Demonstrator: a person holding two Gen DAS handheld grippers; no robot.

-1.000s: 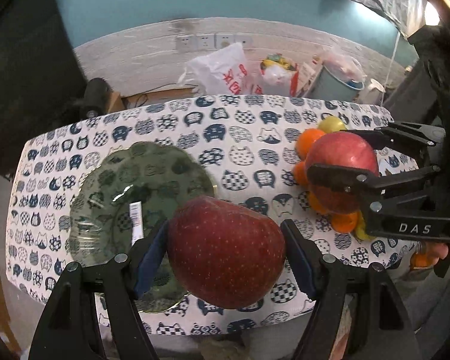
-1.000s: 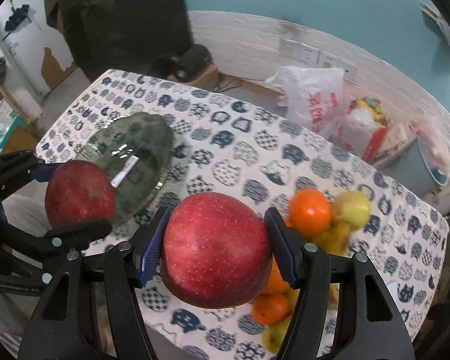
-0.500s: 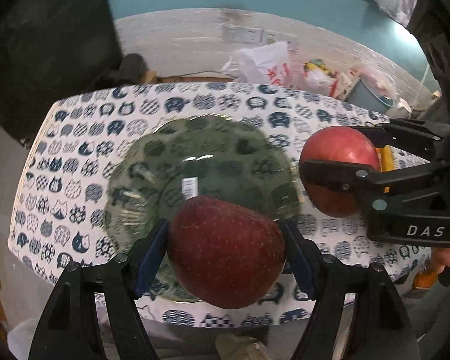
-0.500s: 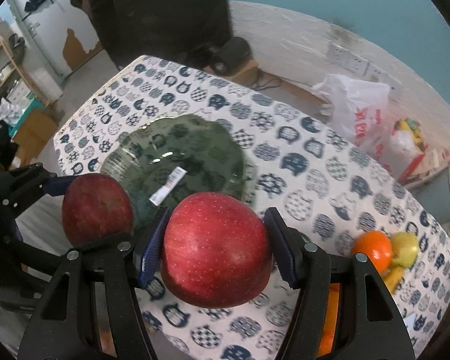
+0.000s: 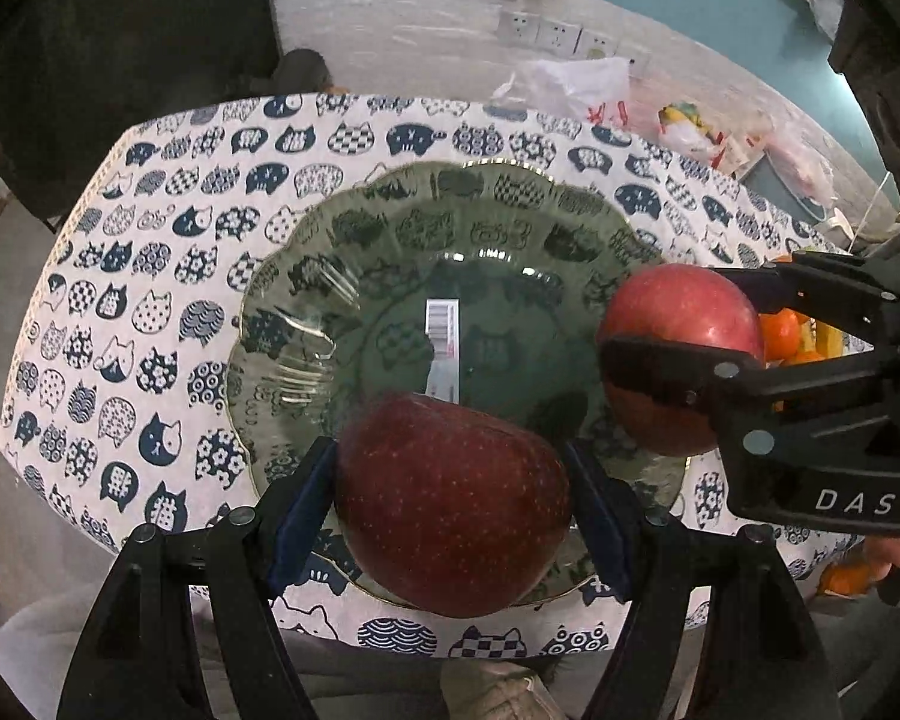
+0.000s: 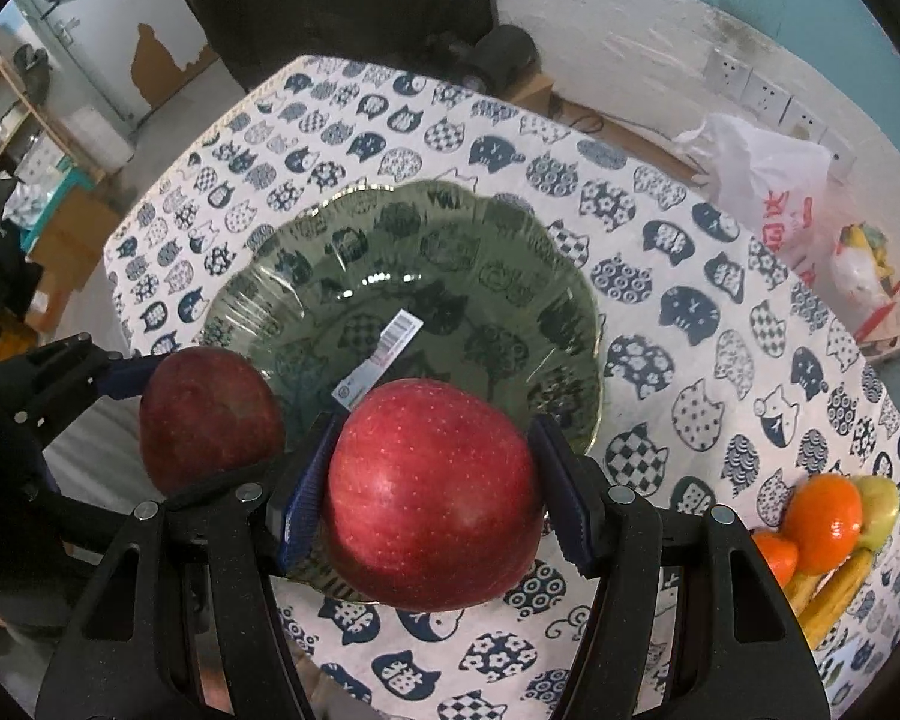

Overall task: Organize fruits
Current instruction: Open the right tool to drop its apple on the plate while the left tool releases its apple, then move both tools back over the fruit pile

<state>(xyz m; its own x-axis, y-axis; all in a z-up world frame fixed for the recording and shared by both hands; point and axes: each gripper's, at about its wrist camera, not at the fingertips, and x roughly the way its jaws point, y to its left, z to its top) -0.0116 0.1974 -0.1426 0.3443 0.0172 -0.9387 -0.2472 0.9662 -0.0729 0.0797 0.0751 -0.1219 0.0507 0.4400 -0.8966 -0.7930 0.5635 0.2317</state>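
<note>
Over the near edge of the scalloped green glass plate (image 5: 306, 300) on the cat-print table (image 6: 720, 324), left gripper (image 5: 453, 501) fingers clamp a dark red apple (image 5: 450, 504); right gripper (image 6: 429, 501) fingers clamp a brighter red apple (image 6: 432, 498), both poised for setting down together.

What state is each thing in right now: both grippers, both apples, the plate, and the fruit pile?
Left gripper: shut on the dark red apple, held over the plate's near edge.
Right gripper: shut on the bright red apple, held over the plate's near rim.
Green glass plate: upright on the tablecloth, nothing resting in it but a barcode sticker.
Fruit pile: on the cloth, apart from the plate.
</note>
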